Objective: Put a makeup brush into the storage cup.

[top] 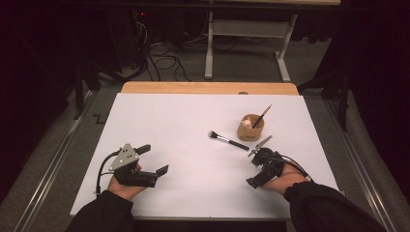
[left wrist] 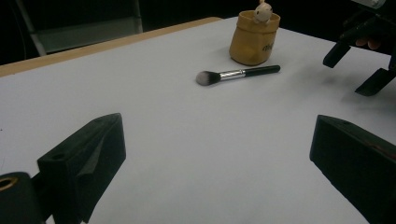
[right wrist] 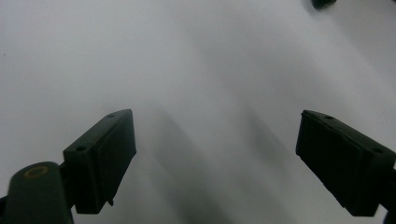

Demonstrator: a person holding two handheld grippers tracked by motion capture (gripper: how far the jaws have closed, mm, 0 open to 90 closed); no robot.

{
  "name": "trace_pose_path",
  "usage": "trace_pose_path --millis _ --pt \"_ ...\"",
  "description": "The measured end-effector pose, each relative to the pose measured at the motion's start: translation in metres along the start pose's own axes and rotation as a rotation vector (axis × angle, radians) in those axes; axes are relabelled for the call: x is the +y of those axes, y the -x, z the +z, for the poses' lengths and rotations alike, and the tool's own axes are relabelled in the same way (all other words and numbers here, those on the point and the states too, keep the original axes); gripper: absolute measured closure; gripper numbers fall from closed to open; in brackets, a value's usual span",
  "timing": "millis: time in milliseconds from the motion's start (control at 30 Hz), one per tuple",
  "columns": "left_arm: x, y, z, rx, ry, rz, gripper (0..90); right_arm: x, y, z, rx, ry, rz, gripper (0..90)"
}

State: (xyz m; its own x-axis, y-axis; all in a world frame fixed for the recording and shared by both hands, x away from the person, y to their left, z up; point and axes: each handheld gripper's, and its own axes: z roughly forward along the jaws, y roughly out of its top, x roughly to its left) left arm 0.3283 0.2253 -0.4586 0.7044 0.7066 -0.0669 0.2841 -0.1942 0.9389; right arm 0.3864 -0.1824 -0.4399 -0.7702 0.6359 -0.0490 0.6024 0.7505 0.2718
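One thin dark-handled brush (top: 261,116) is already stood in the single tan wooden cup (top: 250,127); one black-handled, silver-ferruled makeup brush (top: 227,140) is left lying on the white table sheet (top: 174,145), just beside the cup. Both the left gripper (top: 155,159) and right gripper (top: 252,166) are spread wide, nothing grasped.

Black-handled, grey-tipped brush (left wrist: 236,73), tan cup (left wrist: 253,37), white table cover (top: 183,159)
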Motion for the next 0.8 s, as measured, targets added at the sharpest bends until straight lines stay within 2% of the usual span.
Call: trace_pose_path --millis 233,433,800 --pt "0.000 0.000 0.000 0.000 0.002 -0.004 4.1 0.013 0.003 -0.002 0.005 0.019 0.003 15.4" --pt "0.000 -0.001 0.000 0.000 0.000 -0.005 4.1 0.035 0.004 -0.001 0.026 0.050 -0.027 18.0" --pt "0.000 -0.002 -0.001 -0.007 0.006 -0.010 4.3 0.072 0.015 0.008 0.002 0.075 -0.083 32.7"
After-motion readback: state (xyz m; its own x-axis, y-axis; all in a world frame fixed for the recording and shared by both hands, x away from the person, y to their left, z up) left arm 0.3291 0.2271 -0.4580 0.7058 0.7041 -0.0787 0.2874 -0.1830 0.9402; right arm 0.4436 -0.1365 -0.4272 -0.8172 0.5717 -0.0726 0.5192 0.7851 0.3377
